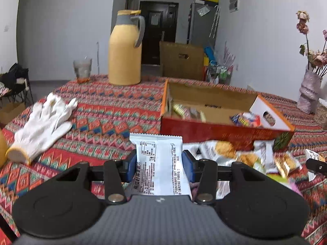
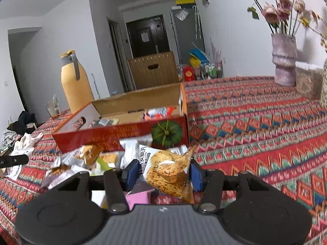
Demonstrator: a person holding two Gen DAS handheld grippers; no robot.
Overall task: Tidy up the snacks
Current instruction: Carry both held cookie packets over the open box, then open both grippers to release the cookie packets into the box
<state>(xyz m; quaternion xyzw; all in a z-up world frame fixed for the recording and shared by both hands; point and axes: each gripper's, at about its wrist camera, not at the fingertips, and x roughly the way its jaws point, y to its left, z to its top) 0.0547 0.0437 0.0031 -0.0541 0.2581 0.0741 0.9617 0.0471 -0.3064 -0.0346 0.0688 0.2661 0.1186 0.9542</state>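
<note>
- The left tongs (image 1: 159, 163) pinch a white snack packet (image 1: 161, 163) between their blue pads (image 1: 188, 166); the packet stands upright with its printed back facing the camera.
- The right tongs (image 2: 163, 172) pinch a snack packet showing golden crackers (image 2: 169, 173), tilted, with one corner poking up beside the right pad.
- Just beyond both pairs of tongs lies a loose heap of snack packets (image 2: 87, 157) on the surface, touching the front wall of the box.
- Behind the heap sits an open red cardboard box (image 2: 114, 136) with a green pumpkin printed on its front; several packets (image 1: 247, 119) lie inside it.
- Past the left tongs and off to their left, a pair of white work gloves (image 1: 43, 128) lies on the patterned red cloth (image 2: 255, 126) covering the surface.
- Farther back, beyond the box, a yellow jug with a grey handle (image 1: 125, 49) stands upright, with a drinking glass (image 1: 82, 68) to its left.
- Far to the right of the right tongs, a pale vase (image 2: 284, 61) holds dried pink flowers.
</note>
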